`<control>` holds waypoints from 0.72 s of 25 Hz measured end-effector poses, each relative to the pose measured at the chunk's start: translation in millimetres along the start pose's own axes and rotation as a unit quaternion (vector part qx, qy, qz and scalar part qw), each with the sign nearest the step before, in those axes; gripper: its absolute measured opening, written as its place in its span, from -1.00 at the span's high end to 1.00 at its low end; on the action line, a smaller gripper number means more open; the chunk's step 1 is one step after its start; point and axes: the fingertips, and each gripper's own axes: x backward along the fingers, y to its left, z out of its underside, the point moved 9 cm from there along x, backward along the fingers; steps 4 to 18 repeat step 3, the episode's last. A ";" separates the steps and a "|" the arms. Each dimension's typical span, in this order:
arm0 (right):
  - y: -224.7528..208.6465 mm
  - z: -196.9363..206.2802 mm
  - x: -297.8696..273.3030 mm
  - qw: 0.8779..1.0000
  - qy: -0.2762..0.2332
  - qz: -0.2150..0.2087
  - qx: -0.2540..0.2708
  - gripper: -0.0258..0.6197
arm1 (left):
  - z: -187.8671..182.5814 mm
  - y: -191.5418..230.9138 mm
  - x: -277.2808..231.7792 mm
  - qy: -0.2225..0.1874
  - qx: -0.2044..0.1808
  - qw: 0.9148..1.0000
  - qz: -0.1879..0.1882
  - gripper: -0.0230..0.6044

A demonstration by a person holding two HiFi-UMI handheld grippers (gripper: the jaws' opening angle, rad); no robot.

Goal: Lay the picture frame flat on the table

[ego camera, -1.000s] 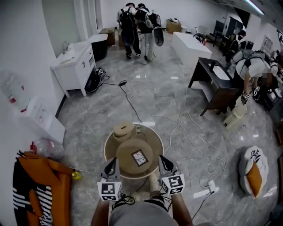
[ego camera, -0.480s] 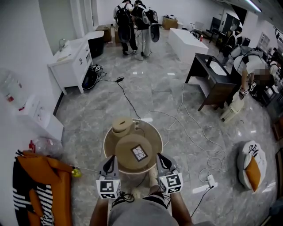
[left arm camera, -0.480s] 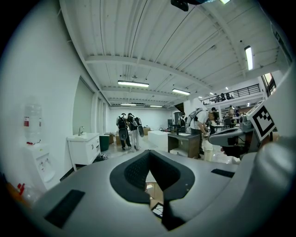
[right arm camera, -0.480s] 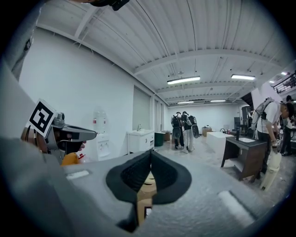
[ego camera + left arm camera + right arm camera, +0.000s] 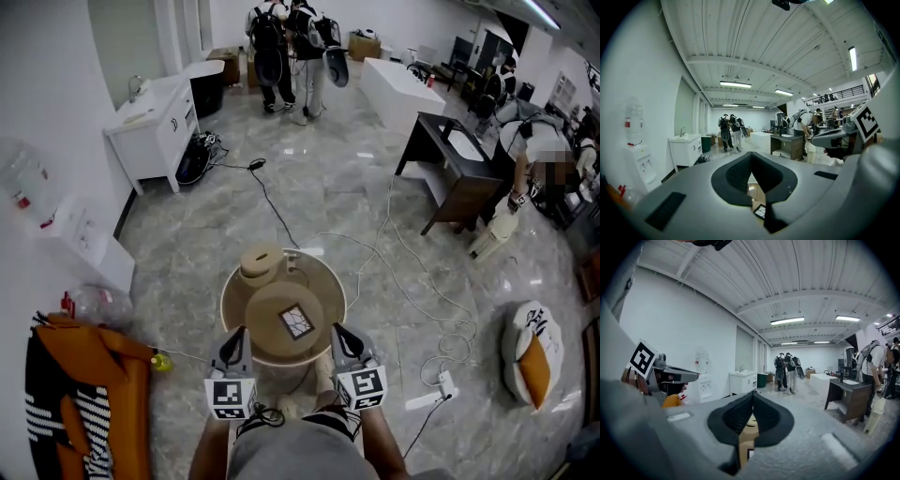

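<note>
A small dark-rimmed picture frame (image 5: 296, 322) lies flat on a round tan top (image 5: 272, 314) of the round table (image 5: 231, 302). A tan vase-like piece (image 5: 262, 262) stands on the table's far side. My left gripper (image 5: 234, 344) hovers at the table's near left edge and my right gripper (image 5: 338, 337) at its near right edge. Both are shut with nothing between them and are apart from the frame. In the left gripper view the shut left gripper (image 5: 751, 154) shows a corner of the frame (image 5: 761, 212) below it. The right gripper (image 5: 752, 394) is likewise shut and empty.
Cables (image 5: 394, 272) and a power strip (image 5: 424, 398) trail over the marble floor to the right. An orange cloth (image 5: 103, 375) lies at the left, a cushion (image 5: 532, 356) at the right. A white cabinet (image 5: 155, 122), a dark desk (image 5: 450, 178) and people (image 5: 291, 47) stand farther off.
The head view has shifted slightly. Both grippers stay shut near the table's front edge, and the frame has not moved.
</note>
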 end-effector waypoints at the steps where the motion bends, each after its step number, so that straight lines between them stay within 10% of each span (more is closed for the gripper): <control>1: 2.7 -0.1 -1.2 1.000 0.000 0.000 0.000 0.92 | 0.1 2.3 0.9 0.000 0.000 1.000 0.000 0.87; 18: 8.2 -0.3 -3.6 1.000 0.001 -0.001 0.000 0.92 | -0.7 7.1 2.9 -0.001 0.001 1.000 0.000 0.87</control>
